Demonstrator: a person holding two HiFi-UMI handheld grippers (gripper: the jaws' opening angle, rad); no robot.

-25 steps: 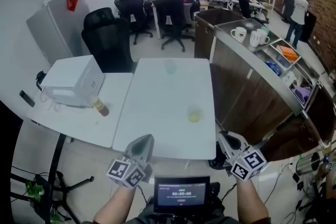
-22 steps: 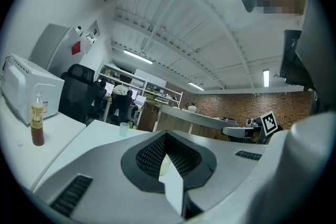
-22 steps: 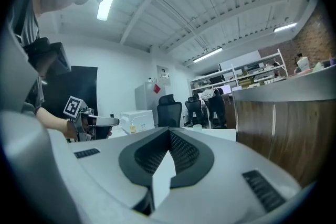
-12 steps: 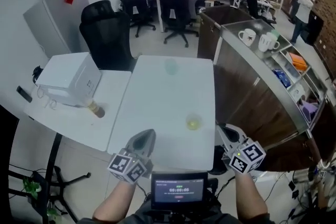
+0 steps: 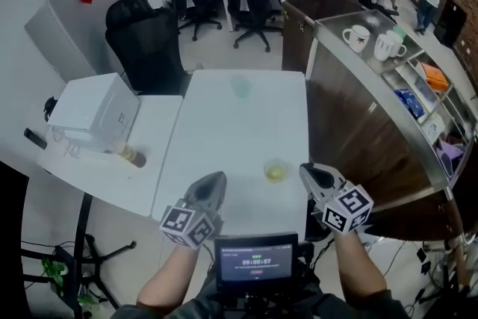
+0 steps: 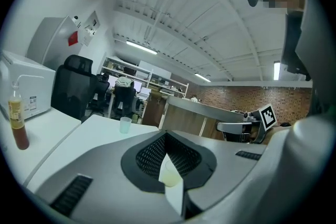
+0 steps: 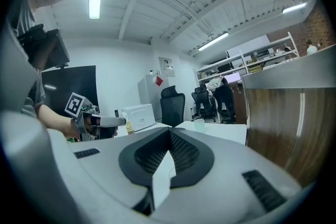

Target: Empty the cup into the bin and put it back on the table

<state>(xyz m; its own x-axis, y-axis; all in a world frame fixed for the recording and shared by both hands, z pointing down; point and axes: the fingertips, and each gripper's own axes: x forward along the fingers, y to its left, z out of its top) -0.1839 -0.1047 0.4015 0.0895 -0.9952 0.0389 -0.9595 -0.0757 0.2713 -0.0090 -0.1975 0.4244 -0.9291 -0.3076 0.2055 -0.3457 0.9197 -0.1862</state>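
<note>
Our left gripper [image 5: 215, 181] and right gripper [image 5: 308, 172], both clenched empty, flank the cup [image 5: 275, 170] at the table [image 5: 239, 116] edge, seemingly poised to grab.

white table [image 5: 239, 131], black chairs [image 5: 147, 48]

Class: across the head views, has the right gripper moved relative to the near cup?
Yes. The right gripper came forward: earlier short of the near cup, its tip is now beside it.

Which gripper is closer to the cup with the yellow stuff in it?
Right. The right gripper is just right of the cup; the left gripper lies farther off, toward its lower left.
</note>
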